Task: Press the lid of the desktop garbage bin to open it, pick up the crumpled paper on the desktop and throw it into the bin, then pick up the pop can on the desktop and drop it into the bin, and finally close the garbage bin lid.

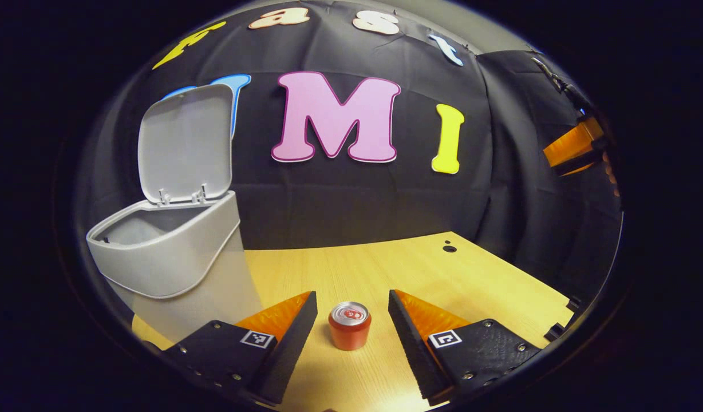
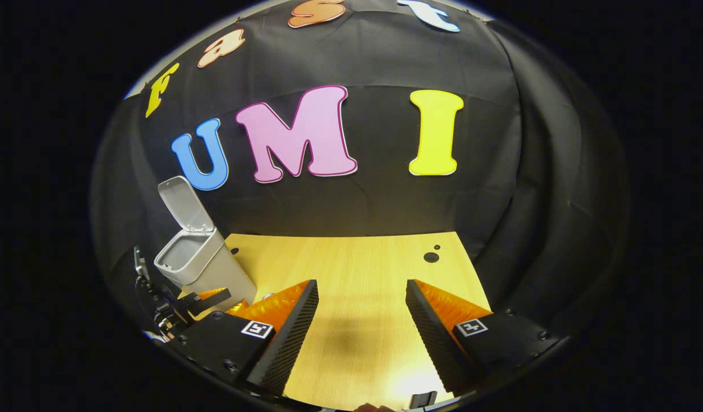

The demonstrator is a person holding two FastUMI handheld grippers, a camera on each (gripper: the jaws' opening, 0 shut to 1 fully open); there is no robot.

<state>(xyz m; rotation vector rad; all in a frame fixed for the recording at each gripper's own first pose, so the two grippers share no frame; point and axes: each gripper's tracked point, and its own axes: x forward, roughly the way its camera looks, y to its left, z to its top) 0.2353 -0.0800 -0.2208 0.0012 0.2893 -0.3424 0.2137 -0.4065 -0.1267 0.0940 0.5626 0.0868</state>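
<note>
Red can [image 1: 350, 325] stood on the desk [image 1: 420, 269] between my wide-open left gripper [image 1: 351, 326]. Right gripper [image 2: 360, 320] was open, holding nothing. Closing off-centre could tip the can.

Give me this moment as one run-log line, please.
bin: lid up | can: upright on desk, between open left gripper fingers, untouched | right gripper: open, empty
</note>
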